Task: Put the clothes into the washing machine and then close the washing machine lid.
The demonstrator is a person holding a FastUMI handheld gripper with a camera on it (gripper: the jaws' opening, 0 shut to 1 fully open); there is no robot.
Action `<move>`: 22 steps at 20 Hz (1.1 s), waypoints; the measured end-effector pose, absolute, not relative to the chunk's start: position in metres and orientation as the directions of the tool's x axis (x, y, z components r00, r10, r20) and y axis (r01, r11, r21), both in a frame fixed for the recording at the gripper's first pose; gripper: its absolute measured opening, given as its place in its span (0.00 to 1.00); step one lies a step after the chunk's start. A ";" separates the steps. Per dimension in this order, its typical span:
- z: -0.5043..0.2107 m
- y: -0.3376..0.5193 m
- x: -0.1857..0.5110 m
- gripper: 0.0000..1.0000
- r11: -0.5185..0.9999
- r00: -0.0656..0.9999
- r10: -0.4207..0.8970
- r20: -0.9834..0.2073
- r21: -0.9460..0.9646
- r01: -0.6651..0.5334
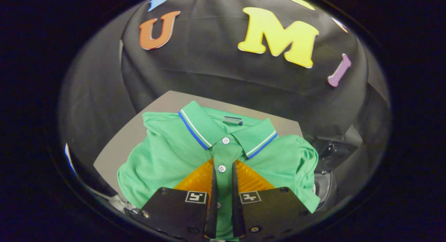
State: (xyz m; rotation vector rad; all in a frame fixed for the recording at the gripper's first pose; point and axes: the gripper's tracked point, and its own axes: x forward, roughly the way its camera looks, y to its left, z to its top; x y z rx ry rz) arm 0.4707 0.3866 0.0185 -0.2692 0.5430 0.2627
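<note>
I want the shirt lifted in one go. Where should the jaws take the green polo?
Probably at the button placket, from above: the green polo shirt lies folded flat on the grey board, and the gripper already straddles that central strip, jaws narrowly apart.

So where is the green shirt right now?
In the gripper view, the green shirt lies folded on the grey table, and its button strip is pinched between the gripper jaws.

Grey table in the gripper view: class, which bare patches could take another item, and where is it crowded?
The flat grey table is bare in a strip beyond the folded green polo shirt's collar, up to the black cloth wall, and a wedge beside the shirt's sleeve. The middle is crowded: the shirt covers it, the gripper jaws narrowly parted over the button placket.
</note>
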 end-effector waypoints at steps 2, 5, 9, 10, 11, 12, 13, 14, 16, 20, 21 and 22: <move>0.015 0.379 0.463 0.13 0.928 0.821 0.192 -0.537 -0.172 -0.330; 0.018 0.373 0.447 0.07 0.920 0.806 0.245 -0.539 -0.132 -0.368; 0.029 0.352 0.426 0.07 0.931 0.805 0.314 -0.503 -0.005 -0.366; 0.034 0.345 0.422 0.07 0.930 0.812 0.323 -0.487 0.003 -0.368; 0.038 0.336 0.416 0.07 0.930 0.819 0.330 -0.469 0.010 -0.369; 0.045 0.328 0.410 0.07 0.929 0.827 0.343 -0.446 0.027 -0.370; 0.051 0.319 0.404 0.07 0.929 0.833 0.352 -0.426 0.046 -0.368; 0.059 0.308 0.398 0.07 0.929 0.842 0.358 -0.402 0.064 -0.365; 0.079 0.283 0.387 0.07 0.931 0.862 0.361 -0.355 0.077 -0.358; 0.118 0.222 0.371 0.07 0.943 0.903 0.332 -0.273 0.072 -0.325; 0.126 0.206 0.368 0.07 0.948 0.913 0.320 -0.253 0.080 -0.310; 0.136 0.188 0.365 0.07 0.951 0.921 0.309 -0.236 0.085 -0.297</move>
